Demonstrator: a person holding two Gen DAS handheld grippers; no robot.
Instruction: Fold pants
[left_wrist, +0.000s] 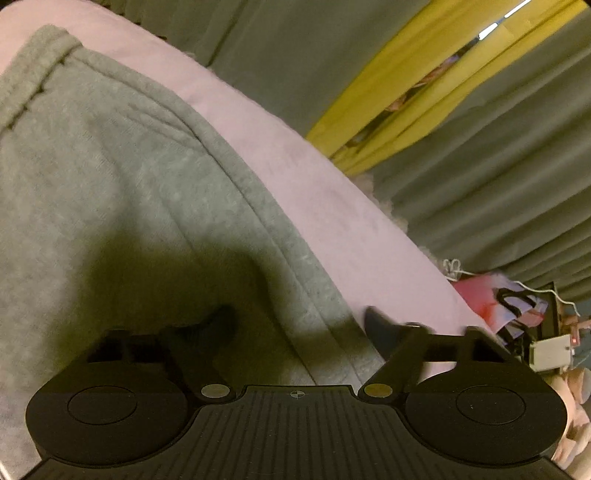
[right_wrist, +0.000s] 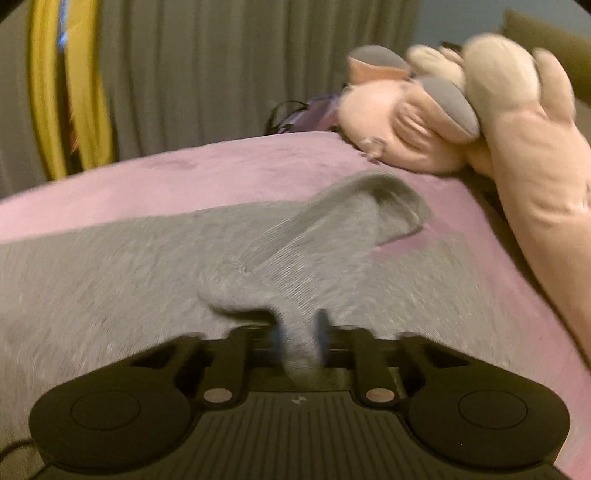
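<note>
Grey pants (right_wrist: 122, 266) spread on the pink-covered bed (right_wrist: 229, 170)

A bunched fold of the pants is pinched between the right gripper (right_wrist: 300, 334) fingers; the left gripper (left_wrist: 299, 325) fingers are held spread over the pants' seamed side, near the bed's edge, nothing gripped

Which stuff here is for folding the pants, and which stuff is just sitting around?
For the job:
- grey pants
- right gripper, pinching a bunch of the pants
- left gripper, jaws apart over the pants' edge
- pink blanket underneath

Just lying about:
- plush toy
- curtains
- printed bag
</note>
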